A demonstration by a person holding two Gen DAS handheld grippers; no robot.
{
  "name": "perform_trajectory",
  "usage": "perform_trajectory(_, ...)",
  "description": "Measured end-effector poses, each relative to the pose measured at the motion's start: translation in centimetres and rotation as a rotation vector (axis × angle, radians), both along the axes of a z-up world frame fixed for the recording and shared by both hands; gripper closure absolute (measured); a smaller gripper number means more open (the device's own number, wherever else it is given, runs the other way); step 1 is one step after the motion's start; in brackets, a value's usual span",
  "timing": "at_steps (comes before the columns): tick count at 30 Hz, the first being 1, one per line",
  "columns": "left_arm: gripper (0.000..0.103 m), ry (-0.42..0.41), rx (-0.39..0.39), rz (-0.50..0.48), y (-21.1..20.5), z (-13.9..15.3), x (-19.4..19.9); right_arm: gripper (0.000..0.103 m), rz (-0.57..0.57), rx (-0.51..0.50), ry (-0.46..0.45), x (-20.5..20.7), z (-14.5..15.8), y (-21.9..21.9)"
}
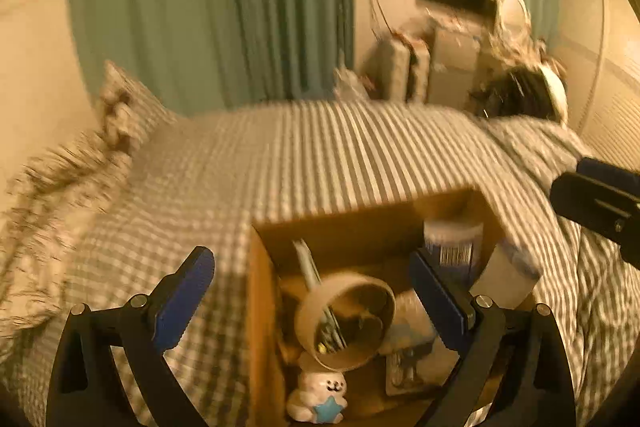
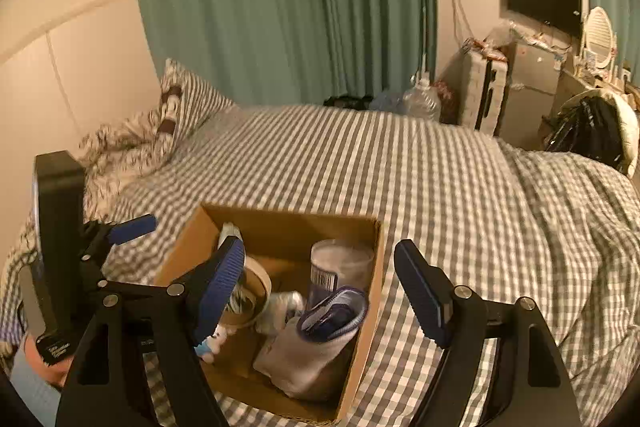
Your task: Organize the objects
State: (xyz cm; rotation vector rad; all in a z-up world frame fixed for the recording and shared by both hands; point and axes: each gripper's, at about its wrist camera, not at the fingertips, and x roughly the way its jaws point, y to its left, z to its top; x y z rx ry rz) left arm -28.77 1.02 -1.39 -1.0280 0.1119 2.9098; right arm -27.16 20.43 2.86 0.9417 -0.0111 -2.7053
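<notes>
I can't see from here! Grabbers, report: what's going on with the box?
Left gripper open, empty, above open brown cardboard box. Right gripper open, empty, above it. Box on grey checked bedspread, holding tan tape roll and white bear figurine. Nothing blocking.

a bed [image 2: 400, 163] covered in a grey-and-white checked sheet carried everything. an open cardboard box [image 2: 360, 311] sat on its near part, and a checked pillow [image 2: 192, 99] with a crumpled blanket [image 2: 120, 151] lay at the far left.
</notes>
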Motion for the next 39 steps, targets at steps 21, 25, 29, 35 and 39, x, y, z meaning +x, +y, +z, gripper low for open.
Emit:
perform_trajectory(21,0.000,0.408,0.021,-0.023,0.6,16.3,19.3,0.000,-0.140,-0.036,0.459,21.3,16.0,5.1)
perform_trajectory(25,0.000,0.422,0.026,-0.018,0.6,15.0,21.6,0.000,-0.151,-0.040,0.479,24.2,14.3,5.9)
perform_trajectory(29,0.000,0.412,0.039,-0.009,0.5,12.6,23.1,0.000,-0.174,-0.044,0.476,25.8,11.1,6.5)
perform_trajectory(35,0.000,0.384,0.021,0.007,0.9,9.3,24.5,0.000,-0.193,0.067,0.425,25.1,5.9,5.7)
perform_trajectory(39,0.000,0.354,0.018,-0.005,1.3,8.1,24.5,0.000,-0.155,0.056,0.416,24.9,4.7,4.9)
